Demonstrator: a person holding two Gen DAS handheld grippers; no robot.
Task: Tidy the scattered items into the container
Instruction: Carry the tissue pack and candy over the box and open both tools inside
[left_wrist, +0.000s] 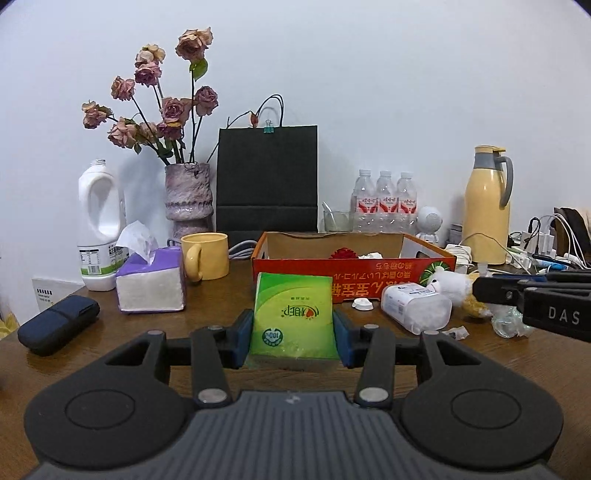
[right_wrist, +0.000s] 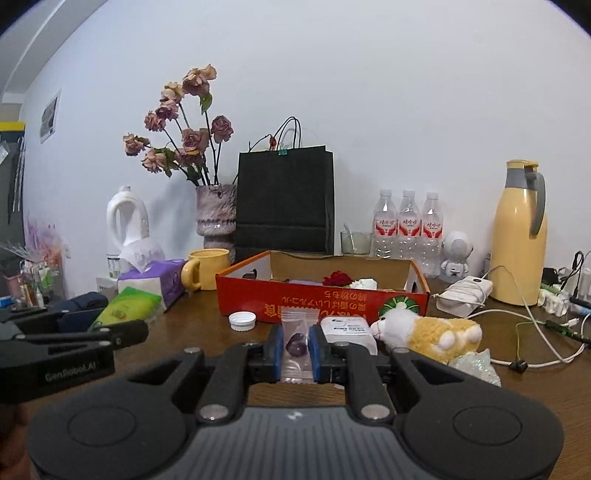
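Green plastic wraps the tissue pack (left_wrist: 293, 317) that the left gripper (left_wrist: 293, 338) clamps between its blue pads (left_wrist: 242, 338), jaws about half spread to fit the pack's width. The pack stands upright in the grip, above the brown wooden table (left_wrist: 92, 369), on the near side of the red cardboard box (left_wrist: 295, 267).

The right gripper (right_wrist: 297, 350) is almost fully closed, pinching a small clear sachet (right_wrist: 297, 339) with a dark purple sweet inside. It too is held on the near side of the box, in front of the box's printed front wall.

The box sits open in the middle of the table; inside it lie a red rose head (right_wrist: 336, 278) and something white (right_wrist: 364, 283) beside it.

Loose on the table in front of the box are a white bottle cap (right_wrist: 242, 320), a white wet-wipe pack (right_wrist: 349, 330) just right of the sachet, and a plush sheep (right_wrist: 428, 332) lying on its side, touching the wipes pack. Crumpled clear plastic (right_wrist: 476, 363) lies just beside the sheep.

To the left stand a purple tissue box (left_wrist: 149, 282), a yellow mug (left_wrist: 205, 256) and a dark blue case (left_wrist: 57, 321). Along the wall are a white jug (left_wrist: 99, 229), a vase of dried roses (left_wrist: 188, 199), a black paper bag (left_wrist: 267, 179), three water bottles (left_wrist: 384, 201) and a yellow thermos jug (left_wrist: 487, 206).
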